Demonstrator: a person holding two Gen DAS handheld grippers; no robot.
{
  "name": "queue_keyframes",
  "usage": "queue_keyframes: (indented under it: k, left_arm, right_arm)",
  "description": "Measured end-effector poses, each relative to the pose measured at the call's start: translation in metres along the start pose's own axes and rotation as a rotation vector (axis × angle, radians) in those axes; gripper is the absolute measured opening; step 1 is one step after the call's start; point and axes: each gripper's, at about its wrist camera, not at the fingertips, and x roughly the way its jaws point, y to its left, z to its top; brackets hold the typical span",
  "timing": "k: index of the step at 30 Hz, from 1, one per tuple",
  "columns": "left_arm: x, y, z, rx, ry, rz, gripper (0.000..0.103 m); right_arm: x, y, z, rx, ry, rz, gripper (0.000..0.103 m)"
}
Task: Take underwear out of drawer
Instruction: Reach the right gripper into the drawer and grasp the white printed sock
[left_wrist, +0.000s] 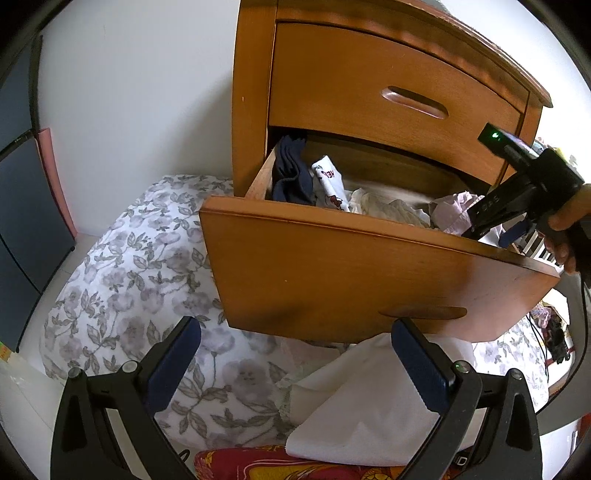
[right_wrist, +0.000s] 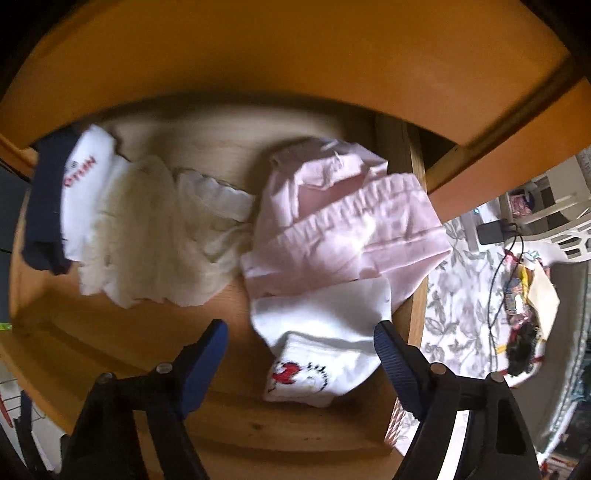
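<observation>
The lower wooden drawer (left_wrist: 369, 266) stands pulled out with several pieces of underwear in it. In the right wrist view I look down on a pink pair (right_wrist: 347, 225), a white pair with a red cartoon print (right_wrist: 325, 347), a cream ruffled pair (right_wrist: 159, 236), a white piece with red letters (right_wrist: 86, 177) and a navy piece (right_wrist: 44, 206). My right gripper (right_wrist: 301, 332) is open just above the white printed pair; from the left wrist view it reaches over the drawer's right end (left_wrist: 491, 221). My left gripper (left_wrist: 295, 339) hangs open in front of the drawer.
The shut upper drawer (left_wrist: 388, 92) overhangs the open one. A floral bedcover (left_wrist: 140, 266) lies below and left, with a white cloth (left_wrist: 369, 406) and red fabric (left_wrist: 258, 465) near my left fingers. To the right are cables (right_wrist: 498, 266) and a white basket (right_wrist: 569, 236).
</observation>
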Motion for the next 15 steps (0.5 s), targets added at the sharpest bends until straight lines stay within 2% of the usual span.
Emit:
queue_keyframes:
  k: [5,9,12,15]
  left_arm:
    - [0.000,0.001,0.000,-0.002,0.002,-0.006,0.103]
    - [0.002,0.001,0.000,-0.006,0.005,-0.010,0.103]
    - [0.002,0.001,-0.001,-0.007,0.004,-0.012,0.103]
    - [0.002,0.002,-0.001,-0.009,0.004,-0.014,0.103]
  right_arm:
    - [0.013,0.007,0.005,-0.024,0.038,-0.066,0.080]
    - [0.020,0.012,0.007,-0.049,0.054,-0.123,0.072]
    - [0.021,0.013,0.010,-0.058,0.056,-0.129,0.071]
    - [0.024,0.017,0.011,-0.081,0.036,-0.138,0.063]
